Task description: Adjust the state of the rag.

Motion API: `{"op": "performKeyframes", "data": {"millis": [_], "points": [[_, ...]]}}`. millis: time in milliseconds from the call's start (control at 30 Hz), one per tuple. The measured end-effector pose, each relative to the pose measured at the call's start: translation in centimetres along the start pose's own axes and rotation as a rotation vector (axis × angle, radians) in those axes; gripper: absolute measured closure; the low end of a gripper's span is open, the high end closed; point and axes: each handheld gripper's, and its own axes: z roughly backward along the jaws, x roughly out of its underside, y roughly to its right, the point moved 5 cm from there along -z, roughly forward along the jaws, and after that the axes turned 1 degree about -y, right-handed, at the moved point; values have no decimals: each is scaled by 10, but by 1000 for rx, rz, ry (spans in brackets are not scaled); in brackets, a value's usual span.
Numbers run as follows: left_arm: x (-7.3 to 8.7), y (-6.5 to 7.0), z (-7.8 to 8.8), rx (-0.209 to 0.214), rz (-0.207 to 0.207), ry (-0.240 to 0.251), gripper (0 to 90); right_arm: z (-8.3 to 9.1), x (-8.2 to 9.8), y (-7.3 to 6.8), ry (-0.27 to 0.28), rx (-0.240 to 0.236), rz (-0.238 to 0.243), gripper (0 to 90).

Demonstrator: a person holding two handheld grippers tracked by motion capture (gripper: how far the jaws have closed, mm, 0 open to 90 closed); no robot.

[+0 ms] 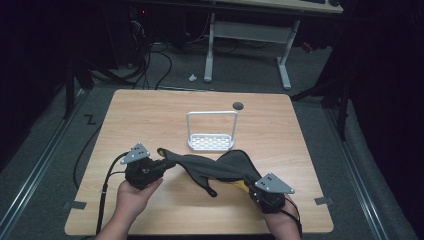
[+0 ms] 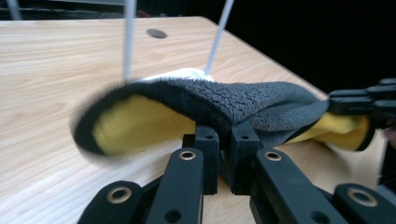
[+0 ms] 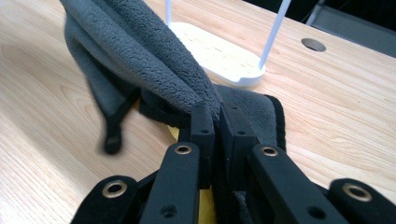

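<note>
Wooden table [image 1: 150, 115] carries everything. Grey fleece cloth [image 1: 210, 167] with a yellow underside is stretched across the near middle of it, lifted between the two grippers. Just beyond it stands a white wire rack [image 1: 211, 131]. At the left, the left gripper [image 1: 161, 159] is clamped on one end of the cloth; at the near right, the right gripper [image 1: 248, 186] is clenched on the other end.

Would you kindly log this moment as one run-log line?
left gripper: shut on grey-and-yellow cloth | right gripper: shut on cloth's other end | cloth: stretched between them over table | white rack: behind, apart
</note>
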Motion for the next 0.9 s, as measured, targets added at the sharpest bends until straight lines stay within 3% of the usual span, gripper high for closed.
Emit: {"op": "performKeyframes", "data": {"millis": [67, 200, 267, 333, 433, 533, 633, 800, 867, 900], "points": [[8, -10, -7, -25, 26, -23, 795, -4, 2, -6, -20, -9, 13, 854], [32, -31, -23, -44, 144, -73, 637, -19, 14, -17, -98, -51, 28, 840], [45, -36, -24, -57, 179, -84, 575, -29, 23, -22, -142, -86, 14, 835], [55, -37, -21, -61, 194, -88, 563, -39, 32, -27, -189, -103, 33, 826], [67, -29, -13, -52, 181, -90, 567, -47, 36, -32, -219, -111, 49, 802], [78, -8, -11, -26, 133, -119, 595, -47, 34, -34, -208, -118, 47, 754], [86, 13, -20, -3, 95, -151, 579, -41, 29, -34, -180, -130, 32, 714], [87, 22, -42, -53, 65, -192, 446, -31, 23, -34, -139, -115, 37, 701], [87, 23, -50, -72, 75, -203, 471, -31, 23, -35, -138, -115, 39, 698], [87, 22, -53, -82, 75, -205, 546, -31, 24, -34, -138, -113, 41, 697]]}}
